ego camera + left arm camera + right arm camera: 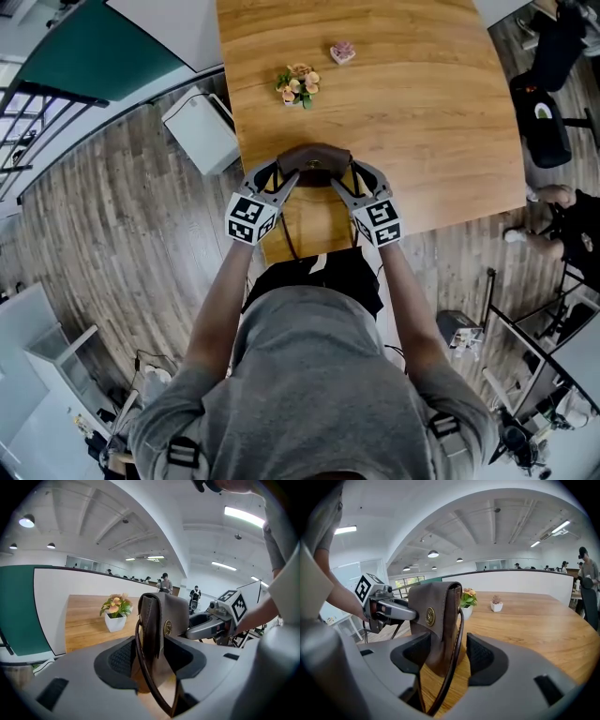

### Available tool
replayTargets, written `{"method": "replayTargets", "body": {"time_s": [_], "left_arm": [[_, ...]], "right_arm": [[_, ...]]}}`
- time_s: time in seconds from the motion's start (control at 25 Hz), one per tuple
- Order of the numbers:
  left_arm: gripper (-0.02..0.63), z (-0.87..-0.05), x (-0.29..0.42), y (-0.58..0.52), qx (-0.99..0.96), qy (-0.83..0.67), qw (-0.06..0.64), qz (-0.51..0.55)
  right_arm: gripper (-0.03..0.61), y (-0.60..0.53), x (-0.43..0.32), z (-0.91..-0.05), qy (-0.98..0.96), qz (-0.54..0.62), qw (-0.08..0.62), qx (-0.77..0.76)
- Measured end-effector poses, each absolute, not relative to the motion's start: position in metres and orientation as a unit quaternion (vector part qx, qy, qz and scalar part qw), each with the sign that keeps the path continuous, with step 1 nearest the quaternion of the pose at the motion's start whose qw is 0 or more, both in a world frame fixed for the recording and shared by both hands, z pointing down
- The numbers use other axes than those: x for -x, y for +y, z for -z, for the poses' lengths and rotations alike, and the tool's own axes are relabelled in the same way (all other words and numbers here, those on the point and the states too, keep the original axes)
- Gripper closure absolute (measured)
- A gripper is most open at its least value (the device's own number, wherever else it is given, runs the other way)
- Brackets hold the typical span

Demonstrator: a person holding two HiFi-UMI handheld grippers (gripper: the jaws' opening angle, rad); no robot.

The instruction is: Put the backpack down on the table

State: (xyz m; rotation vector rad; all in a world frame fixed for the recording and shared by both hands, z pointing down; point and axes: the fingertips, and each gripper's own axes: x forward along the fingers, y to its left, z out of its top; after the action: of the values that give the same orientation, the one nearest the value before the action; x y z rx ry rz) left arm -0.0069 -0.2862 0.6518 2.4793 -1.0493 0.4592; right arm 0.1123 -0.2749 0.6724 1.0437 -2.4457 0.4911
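The small brown leather backpack [314, 164] is stood upright at the near edge of the long wooden table [422, 112]. The left gripper [278, 178] is placed at its left side and the right gripper [345, 180] at its right. Both pairs of jaws are spread wide, and the bag between them is not squeezed. The putting-down looks done; letting go is in hand. Next, both grippers should be drawn back gently, so the thin dark strap [145, 677] is not caught.
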Motion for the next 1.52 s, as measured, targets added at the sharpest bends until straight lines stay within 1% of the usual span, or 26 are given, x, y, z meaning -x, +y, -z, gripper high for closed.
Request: {"method": "replayTargets", "body": {"time_s": [0.12,0.2,0.36,0.68,0.72,0.76,0.8,0.84,1.0,1.08,1.12,1.2,1.32,1.4,1.52], "left_arm": [[0.388,-0.649,0.008,-0.281,-0.889,-0.375,0.198,-0.172],[0.376,-0.646,0.009,-0.275,-0.888,-0.376,0.198,-0.174],[0.365,-0.642,0.012,-0.263,-0.886,-0.379,0.204,-0.175],[0.365,-0.624,0.03,-0.243,-0.881,-0.395,0.202,-0.165],[0.365,-0.621,0.031,-0.24,-0.881,-0.396,0.201,-0.164],[0.365,-0.618,0.032,-0.237,-0.881,-0.397,0.201,-0.163],[0.365,-0.615,0.032,-0.234,-0.881,-0.398,0.199,-0.161],[0.365,-0.612,0.033,-0.232,-0.881,-0.399,0.198,-0.16],[0.368,-0.603,0.037,-0.224,-0.882,-0.401,0.192,-0.154],[0.392,-0.601,0.038,-0.221,-0.883,-0.4,0.19,-0.153],[0.417,-0.6,0.039,-0.22,-0.884,-0.4,0.189,-0.153],[0.496,-0.599,0.041,-0.216,-0.885,-0.398,0.19,-0.15],[0.567,-0.596,0.04,-0.211,-0.889,-0.39,0.188,-0.149],[0.586,-0.593,0.037,-0.209,-0.893,-0.381,0.185,-0.152],[0.594,-0.591,0.034,-0.206,-0.897,-0.373,0.183,-0.153]], "right_arm": [[0.31,-0.271,-0.115,-0.669,-0.882,-0.181,0.213,-0.379],[0.298,-0.267,-0.116,-0.666,-0.883,-0.181,0.212,-0.379],[0.284,-0.257,-0.121,-0.659,-0.881,-0.183,0.211,-0.381],[0.291,-0.234,-0.13,-0.65,-0.879,-0.184,0.205,-0.39],[0.302,-0.231,-0.131,-0.648,-0.879,-0.182,0.204,-0.39],[0.347,-0.227,-0.132,-0.645,-0.88,-0.179,0.204,-0.39],[0.369,-0.224,-0.134,-0.641,-0.88,-0.176,0.203,-0.391],[0.374,-0.221,-0.136,-0.637,-0.88,-0.174,0.201,-0.393],[0.493,-0.21,-0.138,-0.625,-0.884,-0.172,0.191,-0.39],[0.569,-0.203,-0.135,-0.621,-0.89,-0.178,0.187,-0.376],[0.569,-0.199,-0.134,-0.62,-0.893,-0.181,0.185,-0.369],[0.569,-0.195,-0.132,-0.617,-0.896,-0.175,0.191,-0.361],[0.571,-0.192,-0.133,-0.614,-0.896,-0.161,0.202,-0.362],[0.571,-0.194,-0.134,-0.611,-0.895,-0.157,0.204,-0.365],[0.571,-0.195,-0.132,-0.61,-0.895,-0.151,0.205,-0.367]]}}
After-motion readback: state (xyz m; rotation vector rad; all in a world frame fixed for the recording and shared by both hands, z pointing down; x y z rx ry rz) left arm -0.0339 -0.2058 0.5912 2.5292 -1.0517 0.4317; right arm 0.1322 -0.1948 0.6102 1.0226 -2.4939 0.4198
